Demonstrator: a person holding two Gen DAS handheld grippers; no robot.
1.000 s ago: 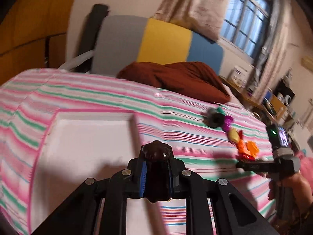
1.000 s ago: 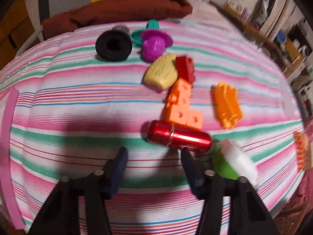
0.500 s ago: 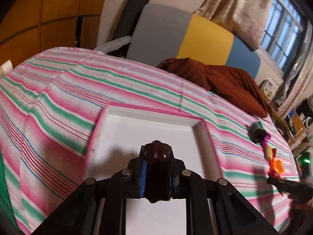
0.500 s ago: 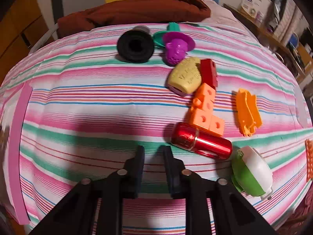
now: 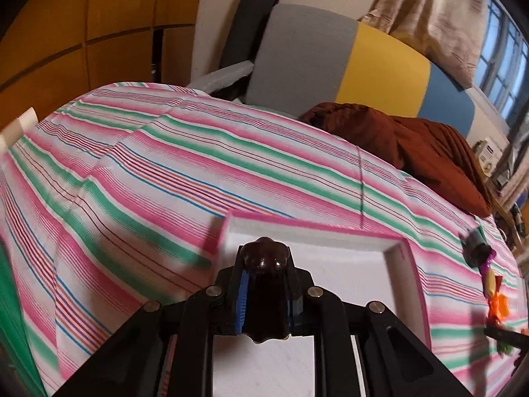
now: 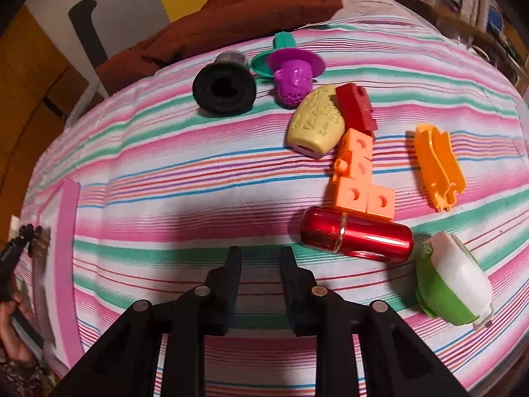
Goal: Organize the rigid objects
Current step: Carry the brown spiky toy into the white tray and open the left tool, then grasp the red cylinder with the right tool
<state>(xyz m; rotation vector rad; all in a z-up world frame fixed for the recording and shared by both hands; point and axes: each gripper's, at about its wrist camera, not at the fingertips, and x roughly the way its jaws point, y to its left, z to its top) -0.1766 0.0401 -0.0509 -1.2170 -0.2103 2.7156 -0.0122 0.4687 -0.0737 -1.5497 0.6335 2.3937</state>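
Since a second ago, the left gripper (image 5: 264, 284) has swung from the toy pile to over the white pink-rimmed tray (image 5: 401, 254), jaws clamped on a dark brown knobbed piece (image 5: 264, 261). Only the right wrist view shows the toys clearly: the right gripper (image 6: 261, 264), jaws narrowed on nothing, has a red metallic cylinder (image 6: 357, 236) at two o'clock, orange blocks (image 6: 360, 178) beyond.

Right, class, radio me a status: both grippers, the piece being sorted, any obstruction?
Left gripper shut on dark brown piece, over white tray. Right gripper shut, empty, short of red cylinder. Nothing blocking the tray.
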